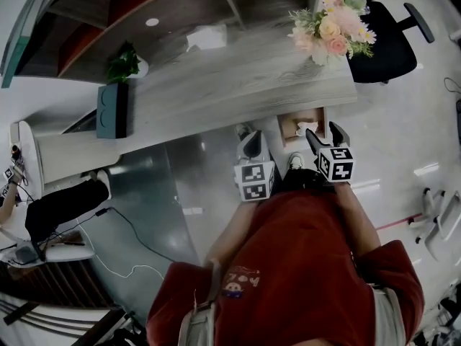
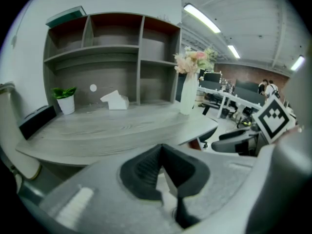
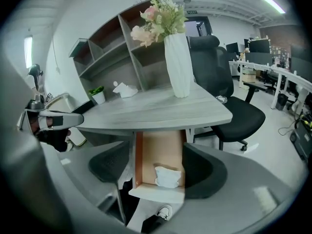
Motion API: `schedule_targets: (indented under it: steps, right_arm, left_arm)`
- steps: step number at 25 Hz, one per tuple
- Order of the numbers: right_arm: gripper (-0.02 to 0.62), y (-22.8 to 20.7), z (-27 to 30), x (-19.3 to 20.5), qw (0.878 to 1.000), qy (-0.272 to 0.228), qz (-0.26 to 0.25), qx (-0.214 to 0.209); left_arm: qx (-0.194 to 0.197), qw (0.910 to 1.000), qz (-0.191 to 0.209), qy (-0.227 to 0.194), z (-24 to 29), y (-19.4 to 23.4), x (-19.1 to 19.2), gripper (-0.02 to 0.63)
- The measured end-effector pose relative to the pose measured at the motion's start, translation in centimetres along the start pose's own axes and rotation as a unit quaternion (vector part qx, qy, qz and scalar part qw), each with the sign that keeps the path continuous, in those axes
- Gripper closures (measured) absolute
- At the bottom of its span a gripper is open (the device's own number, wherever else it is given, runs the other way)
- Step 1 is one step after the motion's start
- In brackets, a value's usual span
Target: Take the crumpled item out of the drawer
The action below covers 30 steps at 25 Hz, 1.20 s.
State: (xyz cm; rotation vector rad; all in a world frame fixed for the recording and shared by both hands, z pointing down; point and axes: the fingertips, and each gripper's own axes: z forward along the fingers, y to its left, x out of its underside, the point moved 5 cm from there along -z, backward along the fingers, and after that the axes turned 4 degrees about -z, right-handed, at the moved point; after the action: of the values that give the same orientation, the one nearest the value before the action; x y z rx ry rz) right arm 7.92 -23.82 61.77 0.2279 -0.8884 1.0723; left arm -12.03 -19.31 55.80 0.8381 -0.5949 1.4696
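The drawer [image 3: 159, 149] is open, but the crumpled item [image 3: 168, 177] lies inside, not yet gripped; right gripper [image 3: 158, 167] open, left gripper [image 2: 163, 172] closed, empty.

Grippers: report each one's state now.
Left gripper: closed, empty.
Right gripper: open, empty, aimed at the crumpled paper in the drawer.

The drawer [image 3: 158, 152] is standing pulled out, and its front part is lying open from above, with only the crumpled white item [image 3: 167, 176] sitting there against the front wall. The desk [image 3: 146, 111] edge is overhanging the rear part and closing off any way in from the back. The right gripper's [image 3: 157, 169] fingers [image 3: 204, 172] are showing spread on either side of the drawer, whose side walls are narrowing a straight descent, while the white vase [image 3: 179, 65] and black office chair [image 3: 234, 111] are standing clear.
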Motion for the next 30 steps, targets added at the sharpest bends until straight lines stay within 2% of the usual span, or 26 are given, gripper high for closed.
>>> schedule_targets:
  steps: [16, 30]
  right_arm:
    - [0.272, -0.9, 8.0, 6.9, 0.994, 0.104, 0.032, 0.011]
    - [0.272, -2.5, 13.0, 12.2, 0.980, 0.172, 0.085, 0.044]
  left_arm:
    - [0.034, 0.9953, 0.005, 0.090, 5.3, 2.0, 6.1, 0.607]
    - [0.059, 0.9894, 0.011, 0.132, 8.1, 3.2, 10.0, 0.607]
